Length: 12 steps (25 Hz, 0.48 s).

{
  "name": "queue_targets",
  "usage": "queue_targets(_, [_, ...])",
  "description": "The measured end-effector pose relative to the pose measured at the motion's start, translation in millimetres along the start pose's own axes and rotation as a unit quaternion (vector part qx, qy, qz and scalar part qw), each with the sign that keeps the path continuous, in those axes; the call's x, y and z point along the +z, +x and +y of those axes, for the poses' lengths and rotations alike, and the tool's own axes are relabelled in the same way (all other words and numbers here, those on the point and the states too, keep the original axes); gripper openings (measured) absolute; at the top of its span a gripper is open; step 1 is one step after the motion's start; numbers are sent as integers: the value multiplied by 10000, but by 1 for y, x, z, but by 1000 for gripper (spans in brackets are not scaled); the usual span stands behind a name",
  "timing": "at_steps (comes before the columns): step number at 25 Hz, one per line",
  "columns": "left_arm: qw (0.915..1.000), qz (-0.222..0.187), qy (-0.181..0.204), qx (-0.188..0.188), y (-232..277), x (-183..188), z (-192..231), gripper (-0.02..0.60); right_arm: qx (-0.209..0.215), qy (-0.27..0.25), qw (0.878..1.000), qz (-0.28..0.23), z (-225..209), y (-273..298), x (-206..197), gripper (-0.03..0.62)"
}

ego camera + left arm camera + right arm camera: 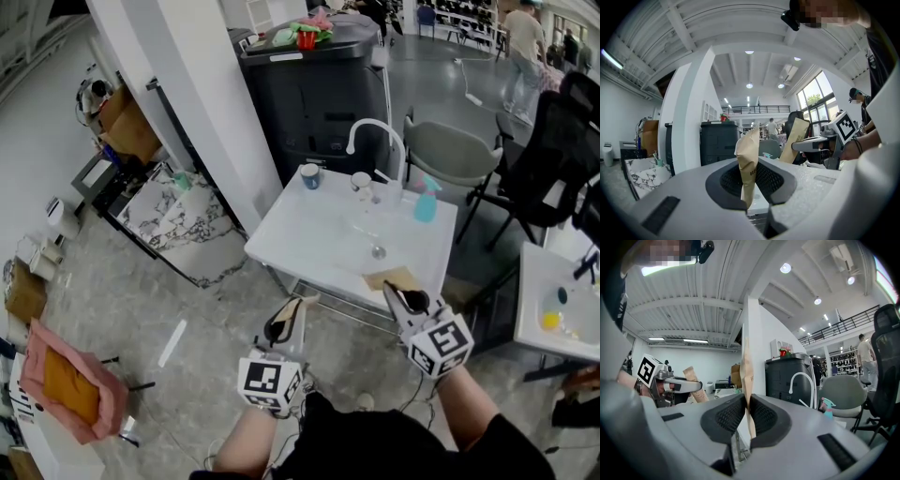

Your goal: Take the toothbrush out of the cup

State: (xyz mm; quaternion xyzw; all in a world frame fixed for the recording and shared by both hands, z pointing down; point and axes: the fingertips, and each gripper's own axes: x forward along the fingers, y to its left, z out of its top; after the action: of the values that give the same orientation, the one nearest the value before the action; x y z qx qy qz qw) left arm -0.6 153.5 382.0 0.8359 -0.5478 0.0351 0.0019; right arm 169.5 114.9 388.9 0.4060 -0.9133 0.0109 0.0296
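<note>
My left gripper [285, 317] is shut on a tan paper piece [748, 159] that stands up between its jaws. My right gripper [404, 299] is shut on a second brown paper piece [747, 380]. Both grippers hover level in front of the white sink table [281, 239], short of its near edge. At the table's back stand a blue cup [310, 175] and a white cup [362, 185]. I cannot make out a toothbrush in either cup from here. The left gripper view shows the right gripper [812, 146], and the right gripper view shows the left one [675, 385].
A curved white faucet [377, 133] rises behind the basin, with a teal spray bottle [427, 201] to its right. A black cabinet [319, 89] stands behind the table, a grey chair [450, 155] and a black office chair [562, 141] to the right. A person [522, 47] walks far back.
</note>
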Motion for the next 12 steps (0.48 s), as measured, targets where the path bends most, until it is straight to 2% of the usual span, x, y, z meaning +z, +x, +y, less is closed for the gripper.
queue_targets(3, [9999,100,-32,16,-3,-2,2,38,-10,20,10000,-10,2,1,1,35])
queue_targets(12, [10000,-21,17,39,-7,2,3,38,23,-7,10000,-8,8,0,4,35])
